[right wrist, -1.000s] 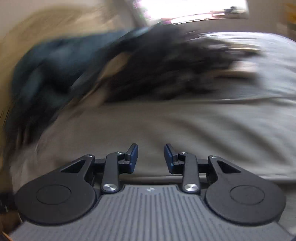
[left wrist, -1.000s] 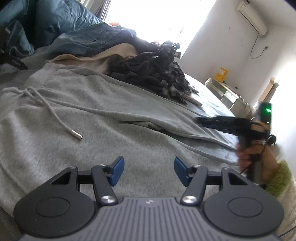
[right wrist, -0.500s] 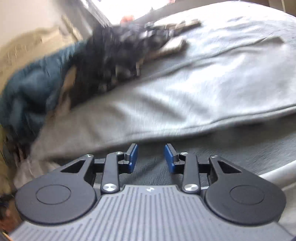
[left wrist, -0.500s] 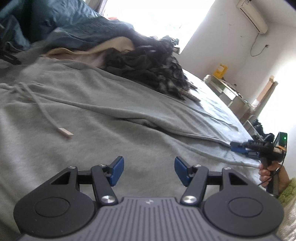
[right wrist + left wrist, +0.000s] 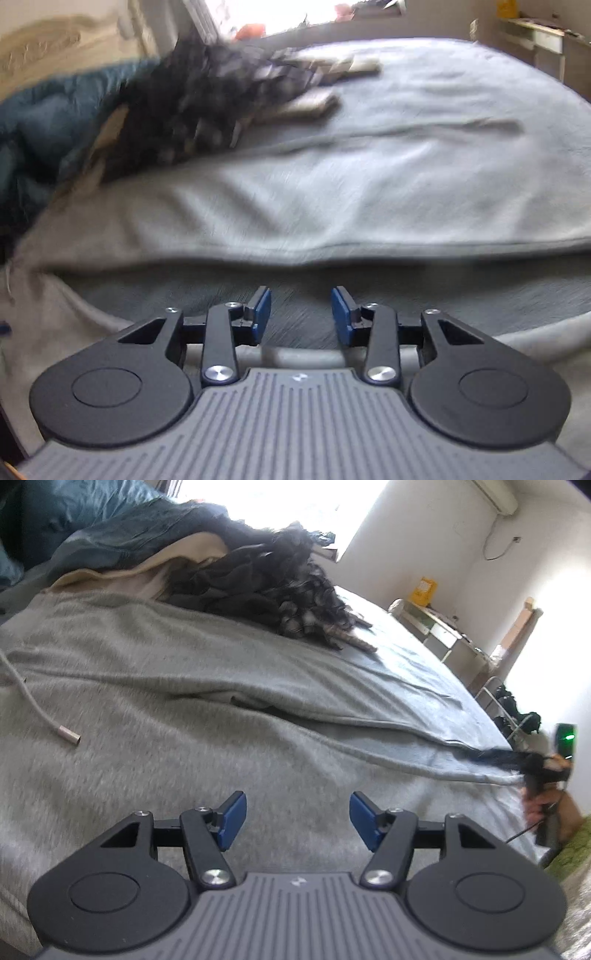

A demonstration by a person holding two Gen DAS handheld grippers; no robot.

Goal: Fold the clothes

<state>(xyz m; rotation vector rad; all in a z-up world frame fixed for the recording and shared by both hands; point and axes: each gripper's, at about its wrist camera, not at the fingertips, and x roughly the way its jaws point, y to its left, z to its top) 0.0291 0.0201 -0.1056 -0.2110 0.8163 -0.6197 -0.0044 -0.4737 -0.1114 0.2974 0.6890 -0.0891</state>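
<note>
Across the near bed, grey sweatpants (image 5: pixel 192 701) lie unfolded, left gripper (image 5: pixel 297 821) wide and empty, right gripper (image 5: pixel 301 314) opening empty, far pile (image 5: pixel 258 587) untouched.

A home bedroom: a wide bed under a pale grey sheet (image 5: pixel 424 672), rumpled teal quilt (image 5: pixel 74 509) and heaped dark clothing (image 5: pixel 266 587) toward its far edge, white wall-mounted air conditioner (image 5: pixel 495 494) above.

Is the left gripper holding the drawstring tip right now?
No, the left gripper is open over bare grey fabric; the drawstring tip lies apart.
</note>
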